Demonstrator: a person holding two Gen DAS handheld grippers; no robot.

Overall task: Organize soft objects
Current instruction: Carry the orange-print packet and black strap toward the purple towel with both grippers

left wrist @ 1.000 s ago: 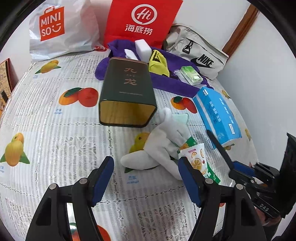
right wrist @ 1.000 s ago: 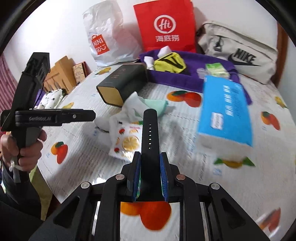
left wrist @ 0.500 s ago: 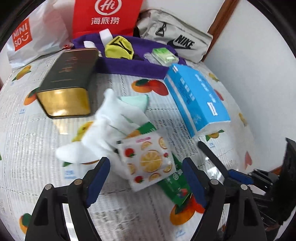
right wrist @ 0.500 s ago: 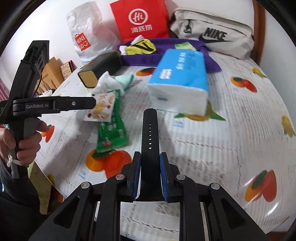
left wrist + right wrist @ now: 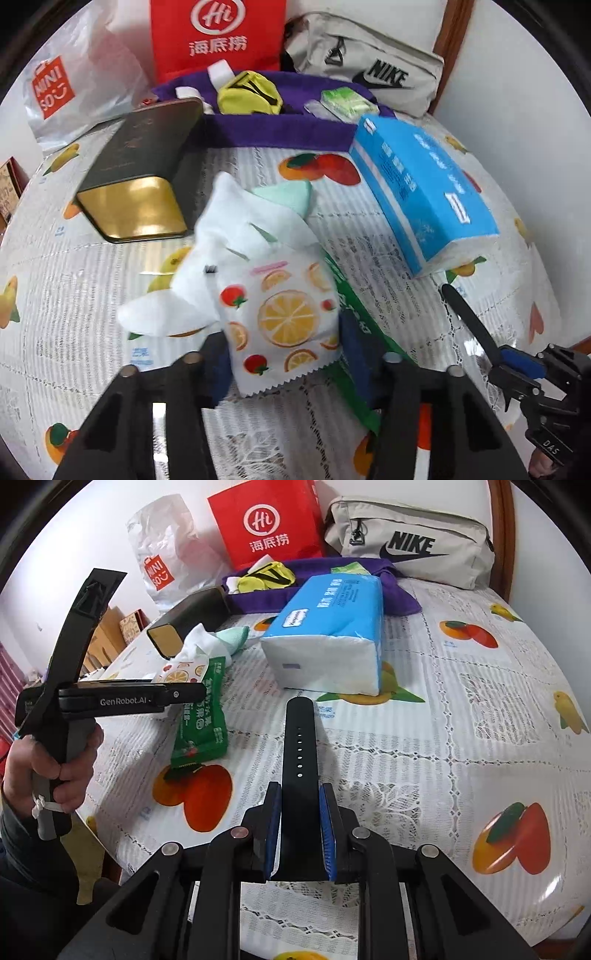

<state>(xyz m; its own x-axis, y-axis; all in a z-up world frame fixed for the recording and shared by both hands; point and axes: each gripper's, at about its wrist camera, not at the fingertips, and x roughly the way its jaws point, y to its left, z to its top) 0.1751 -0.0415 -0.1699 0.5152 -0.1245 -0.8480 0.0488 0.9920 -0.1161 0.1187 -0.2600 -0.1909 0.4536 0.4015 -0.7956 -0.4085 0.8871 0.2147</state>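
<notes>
left tongs (image 5: 282, 362): jaws have just been closing, now hugging both sides of the fruit-print packet (image 5: 282, 317); looks gripped, blur makes contact hard to confirm
right tongs (image 5: 299, 830): nearly shut, clamped on a black strap (image 5: 300, 746) that sticks forward above the table
packet spot: front of the pile, lying over a white cloth (image 5: 207, 266) and a green wrapper (image 5: 351, 325)
green wrapper, right view: flat on the tablecloth (image 5: 461, 701), under the left tongs
mint cloth (image 5: 288, 194): just behind the white cloth, touching it
tin (image 5: 144, 173): on its side, left of the pile
tissue pack (image 5: 421, 188): right of the pile, apart from it
purple bin (image 5: 280, 127): at the back, already has a yellow pouch (image 5: 249, 92) and a green pack (image 5: 347, 103) in it
done: a few items in the bin, judging by that
left: packet, cloths, wrapper, tissue pack, strap all outside the bin
progress: early to middle, my guess
</notes>
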